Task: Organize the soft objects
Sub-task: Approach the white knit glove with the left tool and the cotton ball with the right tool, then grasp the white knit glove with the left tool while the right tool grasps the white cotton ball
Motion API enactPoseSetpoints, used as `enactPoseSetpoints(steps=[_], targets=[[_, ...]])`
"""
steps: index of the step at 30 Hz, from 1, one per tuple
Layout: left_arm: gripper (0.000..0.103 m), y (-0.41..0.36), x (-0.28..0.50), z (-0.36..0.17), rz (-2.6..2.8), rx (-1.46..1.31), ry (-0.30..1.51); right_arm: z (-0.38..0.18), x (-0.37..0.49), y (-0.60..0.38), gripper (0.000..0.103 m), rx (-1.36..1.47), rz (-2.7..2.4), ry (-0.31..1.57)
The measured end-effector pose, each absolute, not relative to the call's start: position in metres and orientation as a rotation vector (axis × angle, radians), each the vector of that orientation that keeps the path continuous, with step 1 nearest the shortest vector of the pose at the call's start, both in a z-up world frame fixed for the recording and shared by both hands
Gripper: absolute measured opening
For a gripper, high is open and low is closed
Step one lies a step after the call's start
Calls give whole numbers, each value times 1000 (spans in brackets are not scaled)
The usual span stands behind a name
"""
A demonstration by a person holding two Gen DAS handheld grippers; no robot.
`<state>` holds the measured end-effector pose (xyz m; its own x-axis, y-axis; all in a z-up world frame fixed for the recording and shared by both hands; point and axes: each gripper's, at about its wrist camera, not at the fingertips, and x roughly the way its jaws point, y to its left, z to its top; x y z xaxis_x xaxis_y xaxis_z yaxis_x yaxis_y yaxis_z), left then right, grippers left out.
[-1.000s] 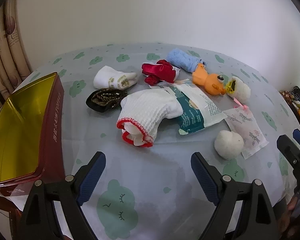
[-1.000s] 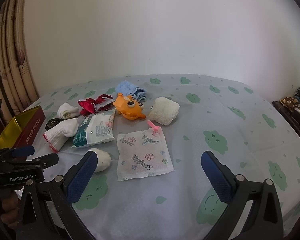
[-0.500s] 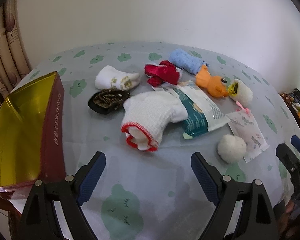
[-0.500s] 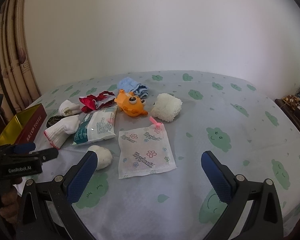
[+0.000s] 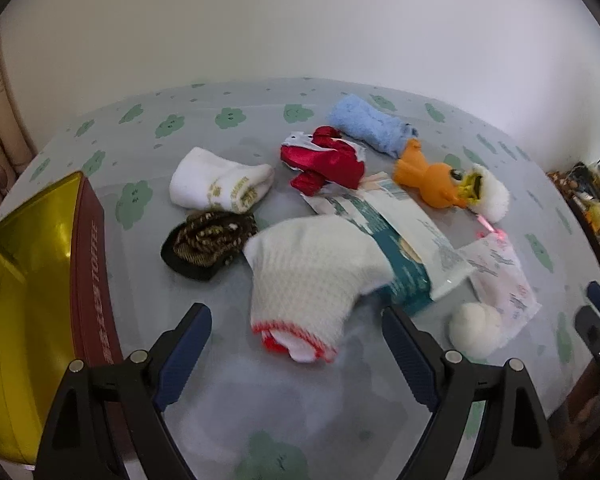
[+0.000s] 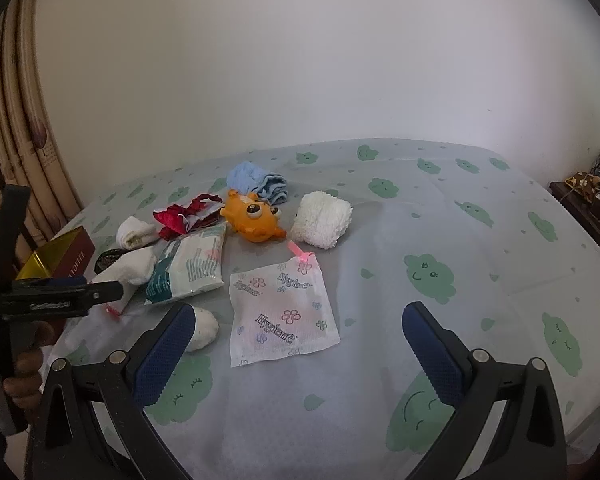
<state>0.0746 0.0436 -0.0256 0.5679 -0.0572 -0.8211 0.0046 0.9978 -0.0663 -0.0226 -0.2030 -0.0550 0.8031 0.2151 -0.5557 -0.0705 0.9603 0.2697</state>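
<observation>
Hovering low over the tablecloth (image 5: 228, 392), the left gripper (image 5: 296, 344) has its jaws spread wide and holds nothing. The red-trimmed white sock (image 5: 312, 280) lies just ahead of the gap between its fingers, cuff end nearest them, not touching either one.

Left of that sock: a dark patterned bundle (image 5: 208, 240), and behind it a white sock with gold print (image 5: 220, 188). The open tin (image 5: 24, 280), gold inside with red walls, sits at the left edge of the table.

The sock's far end overlaps a teal and white wipes pack (image 5: 404, 240). Behind the pack lie a red fabric piece (image 5: 328, 164) and a rolled blue towel (image 5: 368, 128). An orange toy (image 5: 432, 184) touches a fluffy white roll (image 5: 494, 196).

The right gripper (image 6: 296, 340) is also wide open and empty, above the cloth. A flat printed sachet (image 6: 284, 312) lies between its fingers and a little ahead. A small white ball (image 6: 204, 328) sits just behind its left finger. The left gripper appears in the right wrist view at far left, held by a hand (image 6: 20, 376).
</observation>
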Motion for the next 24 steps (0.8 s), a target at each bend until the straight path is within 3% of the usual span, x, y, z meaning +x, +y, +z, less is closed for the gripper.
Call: enactPoseSetpoints(steps=[3, 5, 6, 7, 10, 13, 22, 24], targets=[[89, 45, 85, -32, -17, -23, 994, -57, -21, -205, 103, 246, 152, 627], [73, 48, 88, -38, -12, -26, 1005, -59, -18, -207, 103, 253, 149, 643], [46, 50, 89, -44, -27, -39, 1032, -60, -17, -208, 103, 257, 148, 651], [35, 52, 92, -49, -42, -59, 1059, -62, -16, -209, 103, 260, 145, 660], [25, 58, 88, -48, -45, -95, 1019, -66, -13, -208, 103, 260, 157, 681], [19, 58, 81, -44, -43, -98, 996, -67, -14, -202, 103, 250, 202, 691], [19, 59, 35, -7, -60, -174, 916, -57, -13, -154, 103, 118, 493, 696], [19, 59, 26, -1, -69, -190, 912, -55, -11, -140, 99, 68, 554, 696]])
